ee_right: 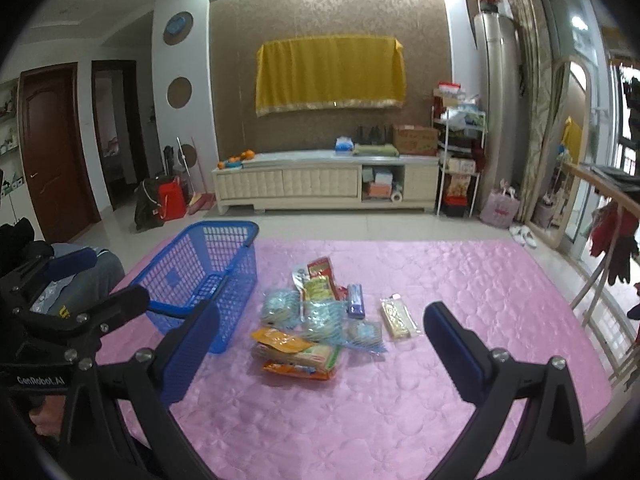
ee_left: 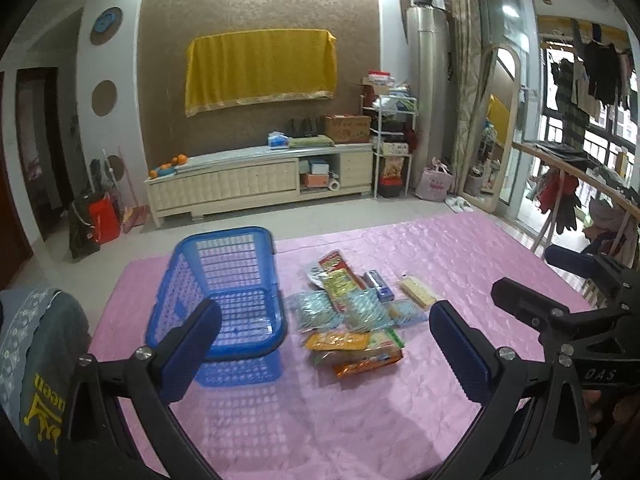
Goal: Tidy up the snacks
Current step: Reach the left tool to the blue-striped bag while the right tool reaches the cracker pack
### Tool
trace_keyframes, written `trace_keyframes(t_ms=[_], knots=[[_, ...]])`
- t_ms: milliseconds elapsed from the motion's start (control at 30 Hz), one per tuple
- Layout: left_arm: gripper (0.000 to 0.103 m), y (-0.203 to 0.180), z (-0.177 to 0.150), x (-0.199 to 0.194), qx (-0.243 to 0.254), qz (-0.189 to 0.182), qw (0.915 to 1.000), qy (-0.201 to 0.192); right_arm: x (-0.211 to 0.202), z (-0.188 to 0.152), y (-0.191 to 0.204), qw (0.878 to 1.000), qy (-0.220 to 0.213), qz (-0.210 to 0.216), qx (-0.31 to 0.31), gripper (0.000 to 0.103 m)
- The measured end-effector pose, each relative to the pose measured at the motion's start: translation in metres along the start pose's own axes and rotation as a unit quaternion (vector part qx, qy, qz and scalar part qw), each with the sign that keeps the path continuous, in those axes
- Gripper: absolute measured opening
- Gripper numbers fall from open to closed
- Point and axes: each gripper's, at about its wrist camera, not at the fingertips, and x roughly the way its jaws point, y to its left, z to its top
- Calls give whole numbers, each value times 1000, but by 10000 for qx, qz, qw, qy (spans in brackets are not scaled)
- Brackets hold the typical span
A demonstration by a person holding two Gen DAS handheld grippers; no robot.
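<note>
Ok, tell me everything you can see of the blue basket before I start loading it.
The blue basket looks like moulded plastic: rectangular, with lattice walls, a perforated floor and a solid rolled rim. Nothing shows inside it. It stands upright on the pink quilted cover, at that cover's left side, left of the snack pile and apart from it. In the left wrist view the left hand-held gripper is wide open, one finger overlapping the near rim; contact cannot be told.
</note>
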Motion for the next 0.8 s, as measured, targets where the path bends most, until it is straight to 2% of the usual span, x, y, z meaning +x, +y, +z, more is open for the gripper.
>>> trace_keyframes(t_ms=[167,300,533,633,800], knots=[[103,-21,11,31,258,-152,9994,186,27,5,-26,9994,350,-43,68,103],[103,-37,16,66,353,-305,9978,481,55,5,-45,9974,700,11,192,103],[103,-44,14,122,181,-511,9938,970,99,-3,-80,9924,1164,23,406,103],[103,-47,12,144,83,-530,9917,1165,116,-8,-93,9902,1319,95,448,103],[103,-59,13,174,223,-435,9887,1416,143,-10,-109,9880,1488,35,411,103]])
